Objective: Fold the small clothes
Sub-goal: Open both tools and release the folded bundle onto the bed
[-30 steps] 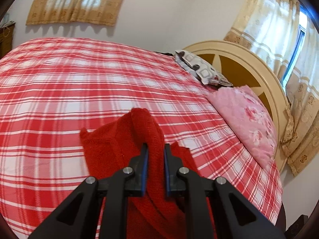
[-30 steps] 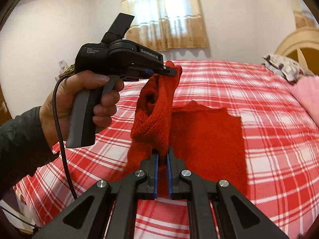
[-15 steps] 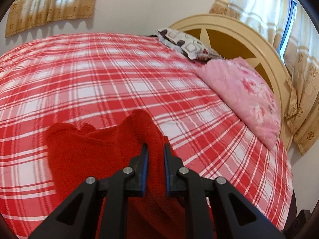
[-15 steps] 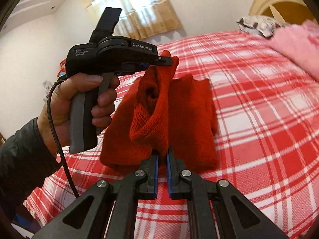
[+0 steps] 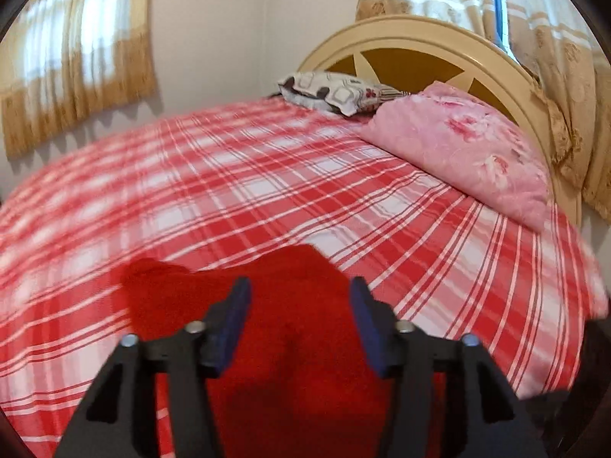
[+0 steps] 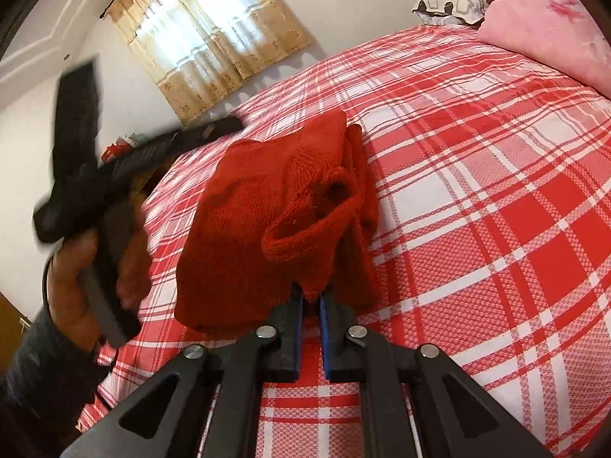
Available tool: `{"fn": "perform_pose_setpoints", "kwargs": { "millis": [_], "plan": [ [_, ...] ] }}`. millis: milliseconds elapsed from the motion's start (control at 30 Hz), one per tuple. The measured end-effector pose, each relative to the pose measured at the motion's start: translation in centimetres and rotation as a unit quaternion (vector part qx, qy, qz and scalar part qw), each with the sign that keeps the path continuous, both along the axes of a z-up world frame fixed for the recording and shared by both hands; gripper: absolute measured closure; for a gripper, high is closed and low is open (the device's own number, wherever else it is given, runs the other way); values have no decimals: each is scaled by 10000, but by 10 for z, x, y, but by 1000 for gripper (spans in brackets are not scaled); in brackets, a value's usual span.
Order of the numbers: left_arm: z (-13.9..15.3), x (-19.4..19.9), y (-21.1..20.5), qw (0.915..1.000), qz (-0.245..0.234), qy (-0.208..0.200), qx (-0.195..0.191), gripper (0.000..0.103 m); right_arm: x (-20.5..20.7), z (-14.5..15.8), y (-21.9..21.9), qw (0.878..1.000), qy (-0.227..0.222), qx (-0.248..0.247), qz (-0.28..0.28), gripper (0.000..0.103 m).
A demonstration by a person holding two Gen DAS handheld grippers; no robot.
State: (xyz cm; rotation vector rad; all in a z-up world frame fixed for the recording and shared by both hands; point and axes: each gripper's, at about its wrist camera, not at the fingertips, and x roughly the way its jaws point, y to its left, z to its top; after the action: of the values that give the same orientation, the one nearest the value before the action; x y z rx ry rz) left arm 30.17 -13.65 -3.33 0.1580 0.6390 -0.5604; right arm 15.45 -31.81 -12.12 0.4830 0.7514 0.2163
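Left wrist view: the left gripper (image 5: 299, 305) stands with its blue-padded jaws spread apart, having just been opening. The red knitted garment (image 5: 290, 328) lies below and between them on the red-and-white checked bedspread (image 5: 267, 191), its far edge reaching just past the fingertips; neither pad presses on it. Beyond the claw, at the far right, a pink floral pillow (image 5: 469, 152) leans against a cream headboard (image 5: 420, 38), with a patterned pillow (image 5: 336, 89) beside it. The picture is blurred by motion.

Right wrist view: the right gripper (image 6: 311, 301) has its jaws drawn nearly together, pinching a fold at the near edge of the red knitted garment (image 6: 248, 229). The garment spreads away from the fingertips, folded over itself on the bedspread (image 6: 477, 191), with a ribbed cuff opening (image 6: 336, 191) gaping just ahead of the claw. To the left of the claw, a person's hand (image 6: 84, 267) holds the left gripper's handle; that gripper (image 6: 225, 126), blurred, hovers near the garment's far left corner, apart from the cloth. A curtained window (image 6: 206, 23) stands on the wall beyond.
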Motion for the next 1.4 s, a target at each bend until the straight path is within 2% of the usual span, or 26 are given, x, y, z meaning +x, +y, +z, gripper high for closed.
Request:
{"fn": "perform_pose_setpoints", "kwargs": {
  "millis": [67, 100, 133, 200, 267, 367, 467, 533, 567, 600, 667, 767, 900, 967, 1100, 1233, 1400],
  "plan": [
    [-5, -14, 9, 9998, 34, -133, 141, 42, -5, 2, -9, 9996, -45, 121, -232, 82],
    [-11, -23, 16, 9994, 64, -218, 261, 41, -11, 7, -14, 9984, -155, 98, -526, 77],
    [-17, -29, 19, 9988, 96, -266, 404, 37, -18, 15, -17, 9963, -333, -12, -790, 67],
    [-31, -42, 28, 9981, 120, -299, 528, 36, -24, 37, -12, 9918, -804, -382, -912, 63],
    [-43, -50, 35, 9977, 121, -196, 634, 36, -13, 51, 3, 9922, -900, -632, -584, 63],
    [-53, -55, 41, 9988, 162, -104, 460, 35, 12, 57, 23, 9960, -768, -461, -5, 63],
    [-53, -53, 44, 9995, 216, 29, 241, 35, 40, 44, 33, 9977, -318, -463, 380, 63],
    [-54, -54, 44, 9995, 208, 24, 220, 33, 57, 22, 26, 9970, 259, -715, 104, 63],
    [-54, -55, 44, 9995, 223, 3, 224, 29, 60, 11, 19, 9970, 441, -629, 36, 63],
    [-55, -57, 46, 9995, 239, 0, 190, 27, 57, 10, 13, 9982, 388, -453, 35, 63],
    [-60, -56, 49, 9996, 232, 103, 134, 17, 53, 16, 14, 9969, 457, -634, -2, 63],
    [-68, -53, 55, 9991, 256, 317, -115, 15, 49, 36, 27, 9961, 183, -860, 93, 63],
    [-71, -48, 60, 9977, 331, 510, -310, 10, 72, 58, 49, 9939, -147, -1018, 403, 63],
    [-72, -48, 60, 9973, 345, 554, -341, 7, 90, 54, 54, 9940, 26, -1007, 437, 63],
    [-75, -47, 61, 9966, 400, 631, -347, 3, 123, 24, 35, 9932, 638, -932, 298, 63],
    [-77, -46, 60, 9962, 401, 709, -314, 0, 119, 18, 13, 9970, 553, -517, 165, 65],
    [-81, -44, 54, 9956, 310, 852, -256, 0, 122, 15, 15, 9962, 404, -717, 272, 65]
  ]
}}
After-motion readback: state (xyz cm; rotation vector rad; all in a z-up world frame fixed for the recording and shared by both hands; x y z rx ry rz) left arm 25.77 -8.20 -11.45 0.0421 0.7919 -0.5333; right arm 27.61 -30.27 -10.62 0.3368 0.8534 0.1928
